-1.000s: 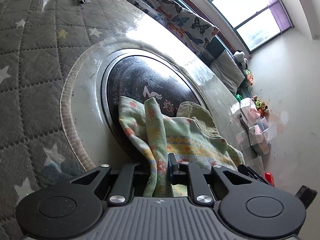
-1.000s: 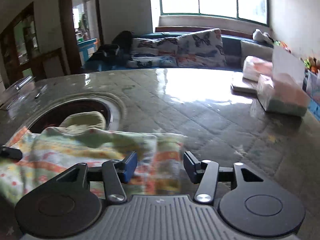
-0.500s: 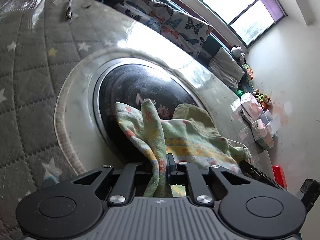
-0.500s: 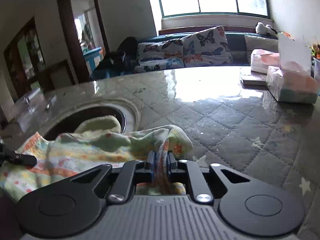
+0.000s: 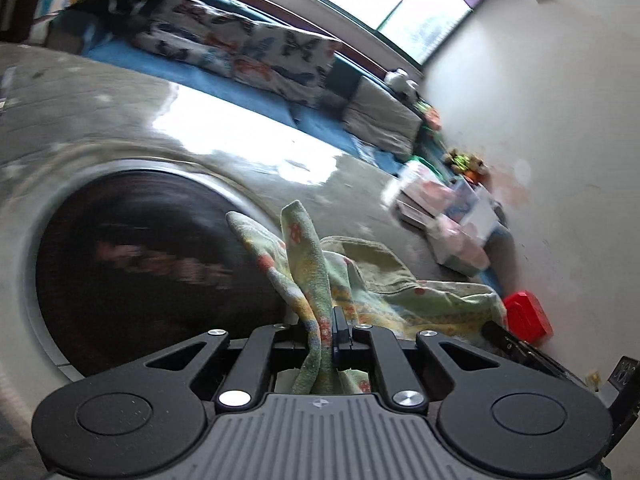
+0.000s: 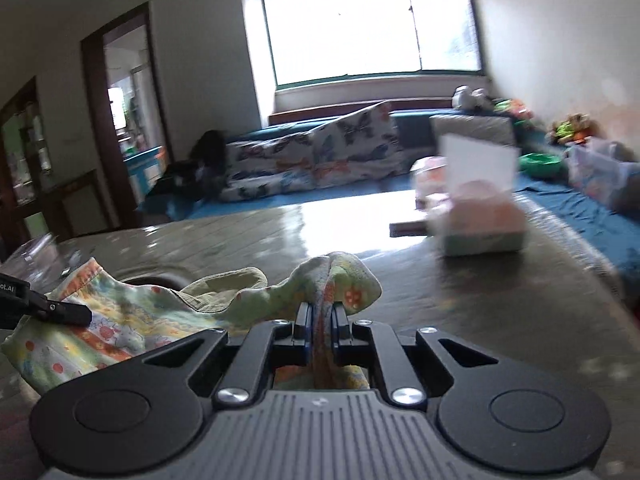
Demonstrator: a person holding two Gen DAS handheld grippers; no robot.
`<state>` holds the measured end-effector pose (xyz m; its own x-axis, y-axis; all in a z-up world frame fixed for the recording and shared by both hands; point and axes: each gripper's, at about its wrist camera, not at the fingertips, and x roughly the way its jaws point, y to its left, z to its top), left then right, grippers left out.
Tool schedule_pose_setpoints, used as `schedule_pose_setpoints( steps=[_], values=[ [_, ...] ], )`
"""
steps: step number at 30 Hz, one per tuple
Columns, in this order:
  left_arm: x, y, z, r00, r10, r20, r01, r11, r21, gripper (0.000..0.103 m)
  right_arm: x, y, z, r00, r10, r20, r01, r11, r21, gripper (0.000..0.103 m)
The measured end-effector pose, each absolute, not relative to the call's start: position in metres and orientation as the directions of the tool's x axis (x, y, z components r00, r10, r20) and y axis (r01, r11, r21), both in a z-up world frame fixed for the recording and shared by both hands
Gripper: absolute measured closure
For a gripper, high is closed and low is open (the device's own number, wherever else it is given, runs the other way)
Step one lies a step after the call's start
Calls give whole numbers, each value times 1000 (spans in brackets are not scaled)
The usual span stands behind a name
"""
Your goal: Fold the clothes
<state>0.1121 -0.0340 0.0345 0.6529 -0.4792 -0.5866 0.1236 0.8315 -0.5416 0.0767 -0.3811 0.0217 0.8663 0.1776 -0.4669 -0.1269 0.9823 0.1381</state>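
A home living room: butterfly-print cushions (image 6: 320,152) on a blue sofa (image 6: 440,120) under a window (image 6: 372,28).

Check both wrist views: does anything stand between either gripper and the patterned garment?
Nothing visible does. The left gripper is shut on one bunched edge of the patterned garment, and the right gripper is shut on another. Cloth sits directly between the jaws of each.
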Motion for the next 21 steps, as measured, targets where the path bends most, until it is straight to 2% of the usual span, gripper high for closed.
schedule_pose_setpoints(
  steps=[12,16,17,18,21],
  values=[
    [146,-139,18,551,-566,-613,275,817,-507,93,68,-471,16,870,-31,-491,85,992,88,94],
    [148,-147,17,551,-556,-622,287,826,-484,83,71,-489,-8,826,-80,-557,146,987,74,91],
    [148,-148,18,553,-553,-623,289,829,-479,72,73,-492,-14,815,-98,-571,165,984,66,88],
    [149,-149,18,555,-550,-624,291,831,-474,68,72,-496,-20,804,-116,-583,185,981,61,85],
    [150,-153,19,560,-541,-627,296,838,-458,70,70,-505,-23,800,-149,-581,237,968,79,85]
  ],
)
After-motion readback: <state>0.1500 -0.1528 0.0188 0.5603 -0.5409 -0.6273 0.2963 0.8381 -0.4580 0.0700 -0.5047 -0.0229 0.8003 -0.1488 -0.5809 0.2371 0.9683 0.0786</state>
